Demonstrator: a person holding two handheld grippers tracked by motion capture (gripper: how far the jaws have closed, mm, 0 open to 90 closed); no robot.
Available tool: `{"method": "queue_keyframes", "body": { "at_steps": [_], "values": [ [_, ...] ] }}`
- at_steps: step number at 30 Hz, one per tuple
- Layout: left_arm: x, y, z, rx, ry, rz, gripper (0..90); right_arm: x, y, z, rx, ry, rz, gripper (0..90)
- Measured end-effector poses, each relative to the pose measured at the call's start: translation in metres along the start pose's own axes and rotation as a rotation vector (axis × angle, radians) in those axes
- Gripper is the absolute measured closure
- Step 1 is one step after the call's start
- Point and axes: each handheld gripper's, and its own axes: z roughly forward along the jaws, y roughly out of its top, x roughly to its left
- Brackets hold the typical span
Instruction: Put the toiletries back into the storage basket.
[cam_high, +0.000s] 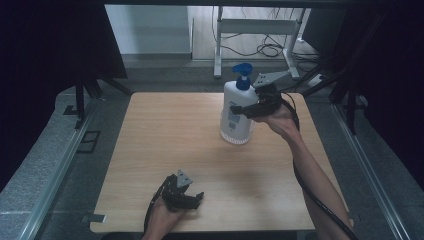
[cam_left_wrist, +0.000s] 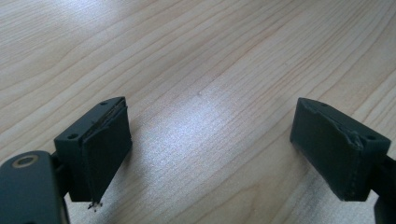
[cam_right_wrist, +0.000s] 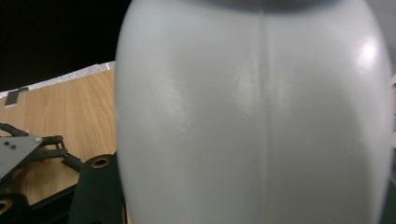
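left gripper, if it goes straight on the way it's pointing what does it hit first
Probably the wooden table itself: the left gripper, jaws open with nothing between them, points low across the bare wood. Depth is unclear.

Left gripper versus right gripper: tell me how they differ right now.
The left gripper has its jaws wide apart with nothing between them, over bare table; the right gripper is shut on the white pump bottle. The left gripper sits near the table's near edge; the right gripper is farther off, at the bottle's side. Both are black, hand-held and carry a grey plate.
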Motion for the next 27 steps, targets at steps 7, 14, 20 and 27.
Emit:
{"method": "queue_keyframes", "body": {
  "at_steps": [7, 14, 20, 27],
  "values": [
    [0.000, 0.000, 0.000, 0.001, -0.001, 0.000, 11.7, -0.012, 0.004, 0.001, -0.005, -0.010, -0.007, 37.3],
    [0.000, 0.000, 0.000, 0.000, -0.001, 0.000, 11.7, -0.023, 0.004, 0.004, 0.004, -0.026, -0.007, 37.3],
    [0.000, 0.000, 0.000, 0.000, 0.001, 0.000, 11.7, -0.031, 0.003, 0.008, 0.002, -0.041, 0.001, 37.3],
    [0.000, 0.000, 0.000, -0.002, 0.001, 0.000, 11.8, -0.040, 0.001, 0.017, 0.013, -0.057, -0.005, 37.4]
  ]
}}
